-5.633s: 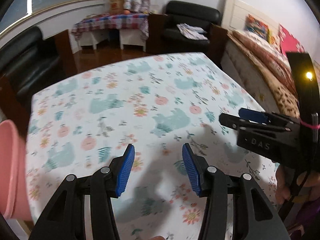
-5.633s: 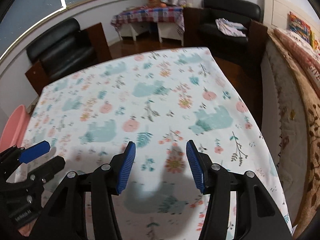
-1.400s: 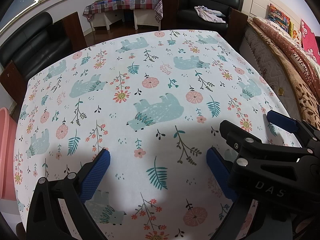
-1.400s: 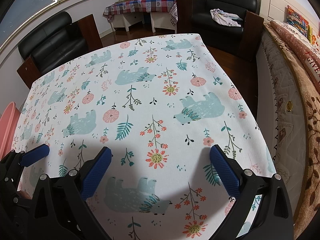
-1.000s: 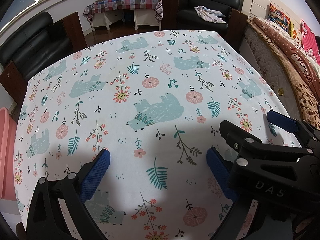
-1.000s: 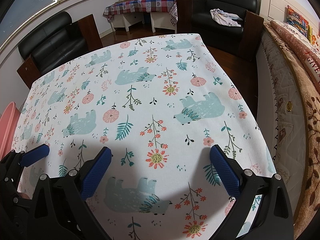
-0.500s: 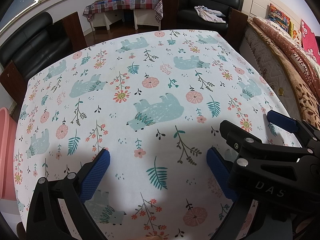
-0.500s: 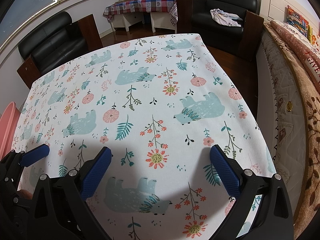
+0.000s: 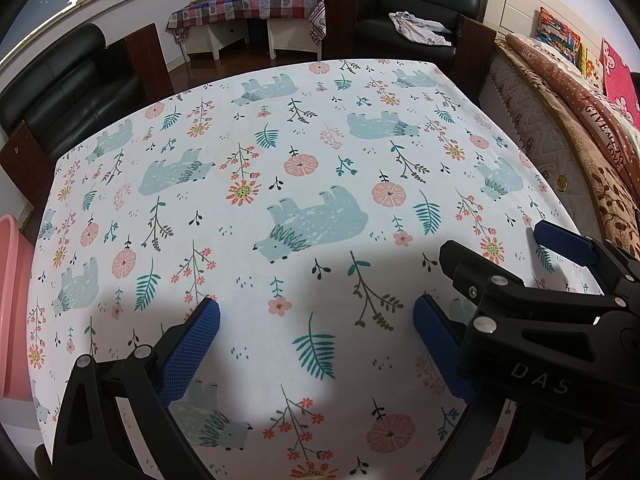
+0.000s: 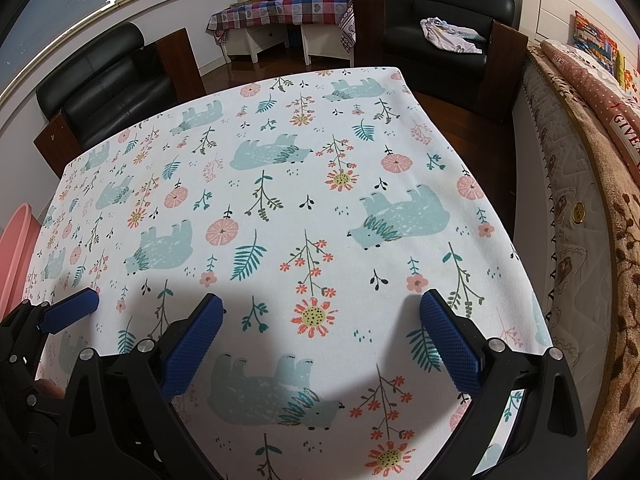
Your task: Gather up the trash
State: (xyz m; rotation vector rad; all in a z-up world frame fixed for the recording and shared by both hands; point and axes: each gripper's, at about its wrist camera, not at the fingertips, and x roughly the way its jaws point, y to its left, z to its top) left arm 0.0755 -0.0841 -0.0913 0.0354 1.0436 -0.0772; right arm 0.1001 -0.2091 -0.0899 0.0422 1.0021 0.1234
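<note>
Change: L gripper point(image 9: 316, 344) & R gripper point(image 10: 318, 340) went from narrow to wide apart, then sat motionless.
Grip: both empty.
Trash: none seen on tablecloth point(image 9: 320, 160); pink bin point(image 9: 10, 300) at left edge.
Meaning: prob. finished.

Both my claws are over the near edge of the tabletop point(image 9: 320, 128), side by side, pointing toward its far edge. Left claw point(image 9: 316, 344): jaws spread wide, blue pads point(image 9: 188, 352) facing each other, nothing between them. Right claw point(image 10: 320, 344): same, jaws wide apart, pads point(image 10: 448, 344) bare. In the left wrist view the right claw's black frame sits at the near-right corner, overlapping my left claw's right finger. Neither touches the tabletop as far as I can tell.
</note>
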